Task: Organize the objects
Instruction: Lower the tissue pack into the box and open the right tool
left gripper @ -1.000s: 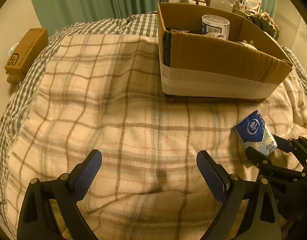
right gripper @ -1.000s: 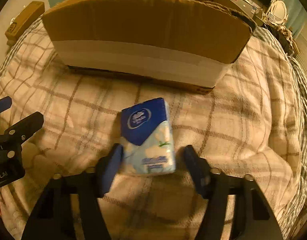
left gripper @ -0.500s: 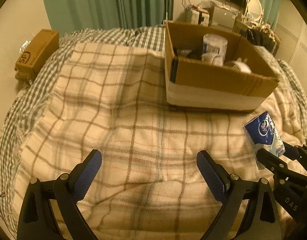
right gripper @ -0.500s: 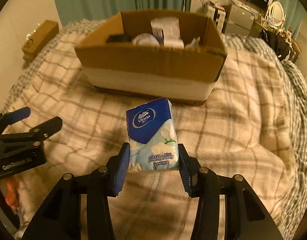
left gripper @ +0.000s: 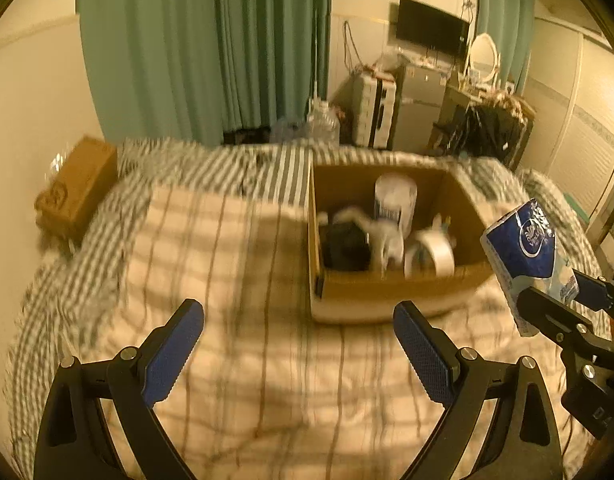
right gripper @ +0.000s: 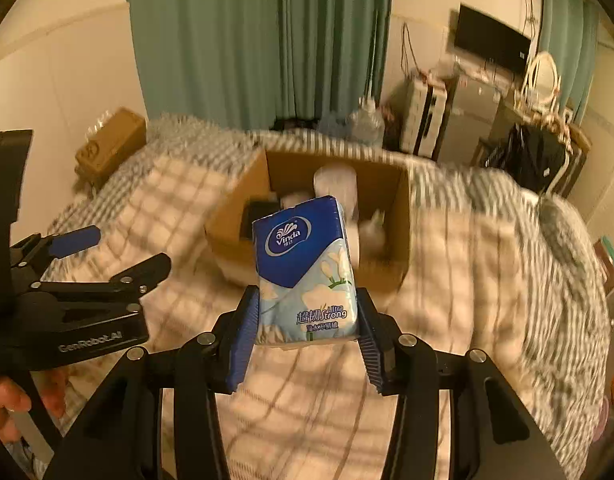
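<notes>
Two sets of jaws are mine, one in each hand, above a bed covered by a plaid blanket [left gripper: 235, 280]. My right gripper [right gripper: 307, 316] has its jaws closed on the lower end of a blue and white tissue pack [right gripper: 305, 264], held in the air with its long axis pointing up and away from me, printed face toward the camera. My left gripper [left gripper: 295, 340] holds nothing, its blue-padded jaws spread wide over bare blanket. An open cardboard box [left gripper: 391, 292] sits toward the far edge of the bed, straight ahead of the pack and lower than it, so I judge the coming move to be a forward carry and a release over the near wall. My right hand is the nearer one to that opening. From the right view the pack hides much of the box's inside. The left view shows what it hides: a white cylindrical container [left gripper: 395, 200] standing at the back, a dark object [left gripper: 345, 246] at the left, and a roll of tape [left gripper: 429, 254] against the near wall. Motion blur softens the rest.
</notes>
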`<action>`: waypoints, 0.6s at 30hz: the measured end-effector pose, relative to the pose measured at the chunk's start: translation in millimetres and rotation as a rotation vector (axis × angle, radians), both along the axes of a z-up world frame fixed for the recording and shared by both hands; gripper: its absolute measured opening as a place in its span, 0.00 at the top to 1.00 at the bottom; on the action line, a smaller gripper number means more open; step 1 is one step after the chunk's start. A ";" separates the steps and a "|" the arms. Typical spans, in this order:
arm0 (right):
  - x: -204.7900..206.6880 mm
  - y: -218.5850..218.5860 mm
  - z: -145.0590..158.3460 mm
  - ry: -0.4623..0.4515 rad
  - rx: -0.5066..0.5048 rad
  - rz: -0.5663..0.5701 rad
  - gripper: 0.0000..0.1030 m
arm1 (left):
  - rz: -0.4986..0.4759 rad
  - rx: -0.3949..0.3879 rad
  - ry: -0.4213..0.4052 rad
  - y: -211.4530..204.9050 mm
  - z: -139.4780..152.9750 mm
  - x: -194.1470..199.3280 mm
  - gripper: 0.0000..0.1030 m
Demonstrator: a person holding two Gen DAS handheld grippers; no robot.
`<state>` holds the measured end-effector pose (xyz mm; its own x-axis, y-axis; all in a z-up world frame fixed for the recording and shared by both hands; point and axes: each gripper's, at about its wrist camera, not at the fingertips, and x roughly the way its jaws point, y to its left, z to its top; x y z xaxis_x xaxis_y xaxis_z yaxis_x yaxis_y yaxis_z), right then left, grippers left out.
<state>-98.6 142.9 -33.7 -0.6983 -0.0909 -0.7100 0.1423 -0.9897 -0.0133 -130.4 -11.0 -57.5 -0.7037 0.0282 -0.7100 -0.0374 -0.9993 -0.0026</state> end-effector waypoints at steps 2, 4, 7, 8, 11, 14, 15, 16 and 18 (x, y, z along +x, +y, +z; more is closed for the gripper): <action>-10.0 -0.1 13.7 0.027 -0.001 0.008 0.56 | 0.004 0.002 0.021 0.3 9.9 -12.4 0.05; -22.5 0.2 25.4 0.051 0.000 0.012 0.56 | 0.013 -0.003 0.038 0.0 17.7 -26.0 0.05; -47.7 1.5 37.9 0.076 -0.006 0.019 0.56 | 0.023 -0.009 0.058 -0.8 23.4 -50.8 0.05; -56.6 2.3 40.5 0.082 -0.009 0.020 0.56 | 0.030 -0.014 0.062 -1.2 23.2 -60.8 0.05; -88.6 5.7 41.7 0.087 -0.015 0.016 0.56 | 0.049 -0.017 0.059 -3.1 18.7 -86.0 0.05; -118.5 9.9 32.4 0.072 -0.018 0.013 0.56 | 0.055 -0.012 0.052 -2.6 8.2 -106.6 0.05; -128.4 10.9 27.5 0.062 -0.019 0.011 0.56 | 0.053 -0.013 0.050 -1.5 3.3 -113.8 0.05; -140.0 12.5 20.0 0.050 -0.019 0.008 0.56 | 0.052 -0.016 0.049 -0.6 0.0 -115.8 0.05; -154.0 15.1 7.3 0.029 -0.021 0.003 0.56 | 0.048 -0.031 0.040 2.0 -9.8 -125.4 0.05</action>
